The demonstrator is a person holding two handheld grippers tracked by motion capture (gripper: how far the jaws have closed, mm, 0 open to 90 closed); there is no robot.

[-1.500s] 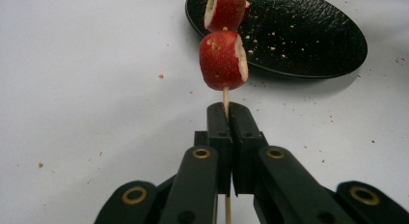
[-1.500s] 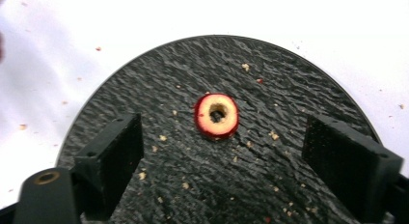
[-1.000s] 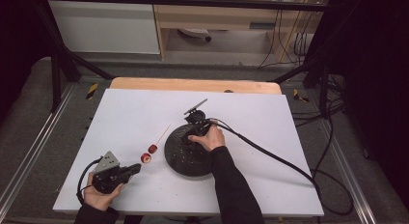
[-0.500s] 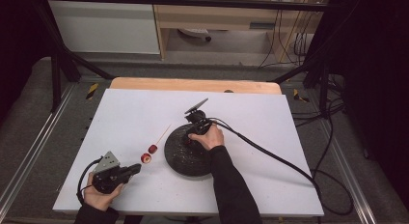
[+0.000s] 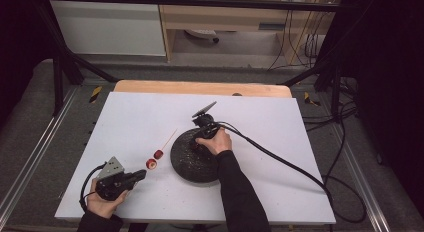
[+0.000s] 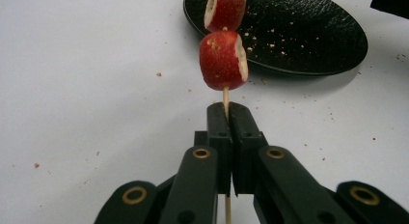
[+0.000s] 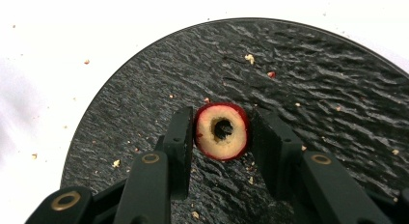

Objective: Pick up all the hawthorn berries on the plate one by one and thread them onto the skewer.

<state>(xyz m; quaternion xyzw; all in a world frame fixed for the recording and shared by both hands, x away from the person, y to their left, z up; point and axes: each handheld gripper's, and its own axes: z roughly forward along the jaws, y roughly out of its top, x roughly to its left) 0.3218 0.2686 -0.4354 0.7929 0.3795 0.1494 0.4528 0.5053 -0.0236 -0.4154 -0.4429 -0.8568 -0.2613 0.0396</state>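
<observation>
Skewer [image 6: 225,96] pinched – L tool [image 6: 226,108] | cored fruit [image 7: 222,131] clamped – R tool [image 7: 222,132]

Closing black jaws of right gripper [image 7: 223,137] pinching cored red fruit slice [image 7: 222,131] over textured black round plate [image 7: 308,79], crumb-strewn.

Three red fruit pieces: two threaded on the one skewer [image 6: 225,96], the nearer [image 6: 224,60] and the farther [image 6: 224,9], at 9 o'clock of the one black plate [image 5: 186,164], and a cored third [image 7: 221,131] on it. Two claws, left [image 6: 226,119] and right [image 7: 221,137].
</observation>
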